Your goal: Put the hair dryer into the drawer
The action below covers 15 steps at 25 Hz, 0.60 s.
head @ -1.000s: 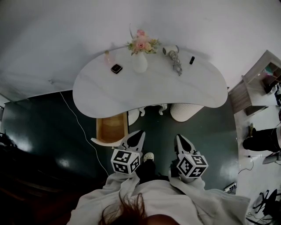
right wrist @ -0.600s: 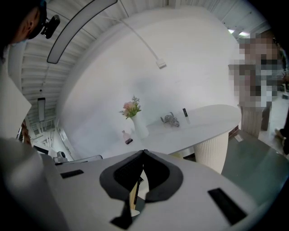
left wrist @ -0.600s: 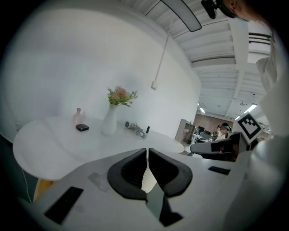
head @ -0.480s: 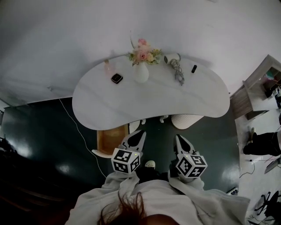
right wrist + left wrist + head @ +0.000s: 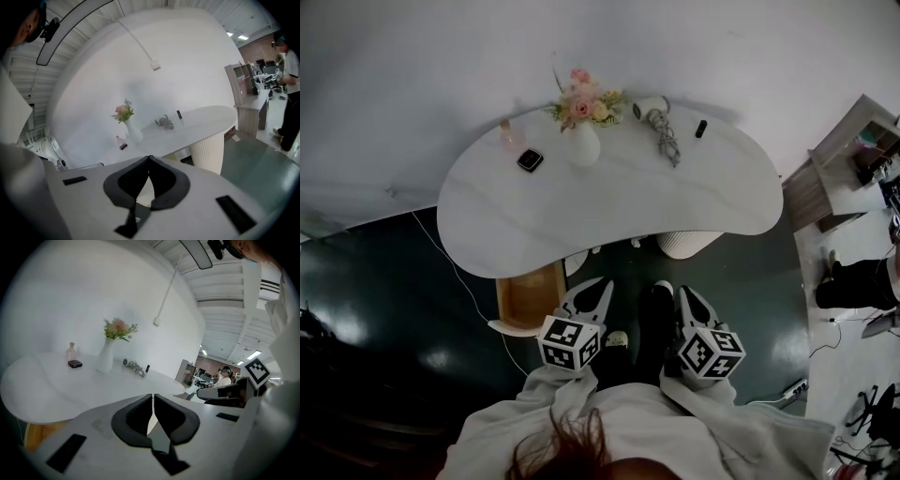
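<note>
Hair dryer (image 5: 659, 127) lies in the upper middle of the head view, on the far side of the table and well apart from both of your grippers. It is grey, with its cord twisted in a bundle.

The floor (image 5: 412, 281) is dark green and glossy. The table (image 5: 694, 197) is white, smooth and bean-shaped, and it stands on a ribbed white pedestal (image 5: 687, 244). Under its near left edge the drawer (image 5: 528, 298) stands open, a box of pale wood.

Your left gripper (image 5: 600, 283) points toward the drawer's right side. Its dark pads are pressed together with nothing between them. Your right gripper (image 5: 684, 292), at the lower right of the middle, is also closed and empty.

Left of the hair dryer stands a white, pear-shaped vase (image 5: 582, 145) with pink flowers (image 5: 579, 101). Further left are a small black box (image 5: 530, 160) and a pink bottle (image 5: 508, 137).
</note>
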Available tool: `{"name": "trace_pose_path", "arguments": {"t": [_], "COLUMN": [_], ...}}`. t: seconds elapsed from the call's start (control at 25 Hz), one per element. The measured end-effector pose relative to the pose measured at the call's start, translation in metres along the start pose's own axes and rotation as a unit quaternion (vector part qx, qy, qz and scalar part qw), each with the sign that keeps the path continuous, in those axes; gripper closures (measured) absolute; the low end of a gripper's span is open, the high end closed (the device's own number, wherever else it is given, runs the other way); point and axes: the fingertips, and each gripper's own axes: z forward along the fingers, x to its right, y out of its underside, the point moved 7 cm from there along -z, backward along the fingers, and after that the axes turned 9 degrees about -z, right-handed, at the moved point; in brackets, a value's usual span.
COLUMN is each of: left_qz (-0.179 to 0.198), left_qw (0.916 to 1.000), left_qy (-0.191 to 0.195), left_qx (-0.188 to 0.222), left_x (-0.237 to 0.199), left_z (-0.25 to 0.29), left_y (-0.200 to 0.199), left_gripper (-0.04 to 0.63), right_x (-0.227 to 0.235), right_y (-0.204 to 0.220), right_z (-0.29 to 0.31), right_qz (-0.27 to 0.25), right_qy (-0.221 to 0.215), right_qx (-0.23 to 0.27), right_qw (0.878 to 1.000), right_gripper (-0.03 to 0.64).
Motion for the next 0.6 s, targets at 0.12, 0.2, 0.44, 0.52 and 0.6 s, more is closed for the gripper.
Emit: {"name": "trace_pose_path", "arguments": {"t": [0.12, 0.2, 0.44, 0.52, 0.6], "left_qz": [-0.003, -0.003, -0.01, -0.015, -0.017], "left_qw": [1.0, 0.9999, 0.9995, 0.9994, 0.9993], "left_qy": [-0.006, -0.01, -0.03, -0.032, -0.033], "left_qx": [0.001, 0.002, 0.006, 0.005, 0.003], "left_x": [-0.004, -0.007, -0.021, -0.025, -0.027], "left_z": [0.01, 0.021, 0.065, 0.083, 0.102], "left_y": [-0.004, -0.009, -0.031, -0.039, -0.048], "left_gripper": [0.571, 0.571, 0.571, 0.571, 0.571], "right_x": [0.008, 0.013, 0.031, 0.041, 0.052], "right_y": [-0.006, -0.014, -0.043, -0.053, -0.066], "right_z": [0.011, 0.022, 0.07, 0.086, 0.103], "right_qz": [-0.002, -0.006, -0.018, -0.019, -0.022], "right_qy": [-0.001, -0.005, -0.027, -0.031, -0.035], "right_qx": [-0.001, -0.002, -0.016, -0.021, -0.024], "right_qw": [1.0, 1.0, 0.999, 0.999, 0.999], "right_gripper": [0.568, 0.568, 0.568, 0.568, 0.568]}}
